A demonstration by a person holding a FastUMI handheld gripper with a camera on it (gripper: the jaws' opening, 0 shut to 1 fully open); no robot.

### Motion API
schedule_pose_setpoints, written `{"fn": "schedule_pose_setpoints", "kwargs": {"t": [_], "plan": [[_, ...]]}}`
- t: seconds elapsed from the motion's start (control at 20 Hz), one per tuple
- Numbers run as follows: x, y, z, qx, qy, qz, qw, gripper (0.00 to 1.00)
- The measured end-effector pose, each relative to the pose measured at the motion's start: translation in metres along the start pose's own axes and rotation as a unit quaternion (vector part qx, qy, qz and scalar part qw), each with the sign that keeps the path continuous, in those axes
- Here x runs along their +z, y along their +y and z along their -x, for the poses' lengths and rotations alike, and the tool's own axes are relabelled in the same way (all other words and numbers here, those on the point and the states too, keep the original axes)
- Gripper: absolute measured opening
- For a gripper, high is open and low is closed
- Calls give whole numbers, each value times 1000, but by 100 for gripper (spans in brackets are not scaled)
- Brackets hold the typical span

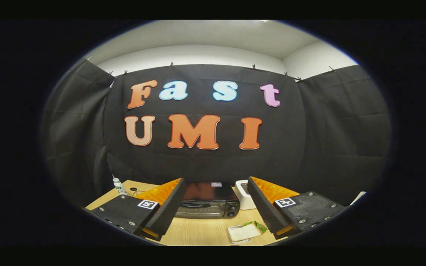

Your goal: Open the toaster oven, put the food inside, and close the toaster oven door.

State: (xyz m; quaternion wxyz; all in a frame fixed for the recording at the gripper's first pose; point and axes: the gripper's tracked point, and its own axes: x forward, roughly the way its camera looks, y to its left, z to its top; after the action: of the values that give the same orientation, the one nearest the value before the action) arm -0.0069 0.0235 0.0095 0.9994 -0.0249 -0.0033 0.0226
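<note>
- Bench (198,232): a light wooden surface that carries every item; the toaster oven stands near its middle and serves as the reference landmark.
- Toaster oven (207,201): black, door shut, control knobs on its right end. It sits beyond the claw fingers, framed in the gap between them.
- Claw (213,218): spread wide, holding nothing; both fingers hang above the bench, well short of the oven.
- White appliance (243,194): stands just right of the oven.
- Food (245,232): a pale slice with a green leaf on a small tray, in front of the oven toward its right end, beside the right finger.
- Bottle (118,186): small, well left of the oven.
- Step in hand, as judged: opening the door. The approach should be level and centred on the door's top edge, pulling down smoothly so the oven does not slide.
</note>
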Motion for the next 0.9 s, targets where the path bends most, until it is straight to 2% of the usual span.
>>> {"fn": "schedule_pose_setpoints", "kwargs": {"t": [0.3, 0.45, 0.75, 0.9], "plan": [[-28, 41, -47, 22, 2, 22, 1000, 99], [-64, 57, -83, 28, 20, 35, 999, 99], [-166, 75, -148, 33, 111, 65, 991, 100], [-203, 81, -163, 33, 161, 50, 985, 100]]}}
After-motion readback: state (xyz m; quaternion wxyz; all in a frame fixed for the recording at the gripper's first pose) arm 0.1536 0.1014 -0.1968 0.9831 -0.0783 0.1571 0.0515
